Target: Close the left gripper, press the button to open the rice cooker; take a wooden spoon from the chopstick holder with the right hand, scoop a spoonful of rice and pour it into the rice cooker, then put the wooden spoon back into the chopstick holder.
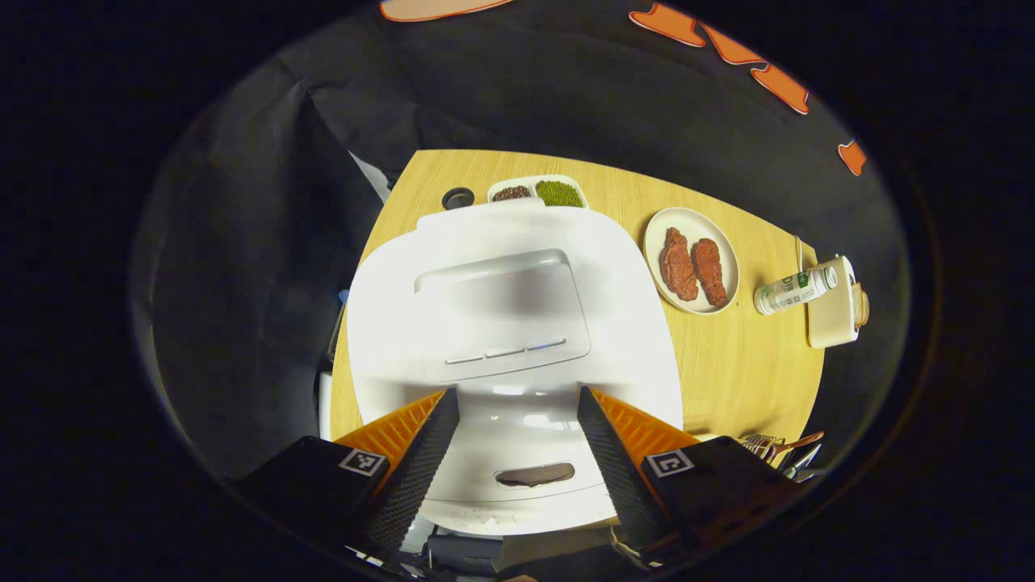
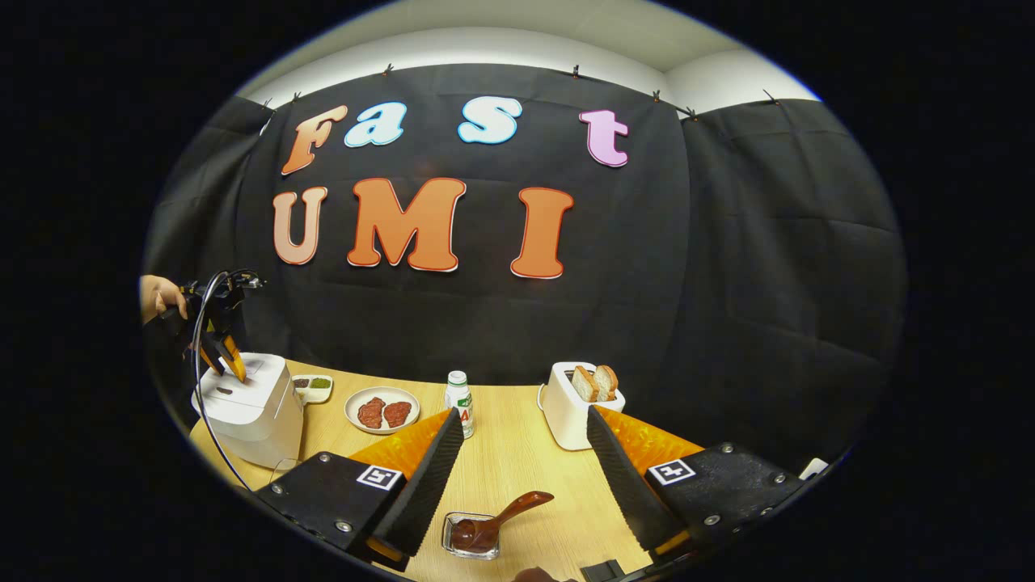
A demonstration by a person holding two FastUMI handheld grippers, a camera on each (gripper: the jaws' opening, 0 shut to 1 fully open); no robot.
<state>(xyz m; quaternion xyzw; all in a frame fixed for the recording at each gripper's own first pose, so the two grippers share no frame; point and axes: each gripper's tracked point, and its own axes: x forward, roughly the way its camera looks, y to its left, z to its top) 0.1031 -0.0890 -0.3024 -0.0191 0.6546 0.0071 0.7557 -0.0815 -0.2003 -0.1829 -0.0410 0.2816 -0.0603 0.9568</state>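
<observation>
My wooden table carries everything here. At its left end stands the white rice cooker, lid down, with a small divided dish of dark and green beans just behind it. Next along is a white plate with two reddish meat pieces, then an upright small bottle with a white cap, then a white toaster with bread slices sticking out of its top. Nearest me sits a small clear square container with a brown wooden spoon resting in it
</observation>
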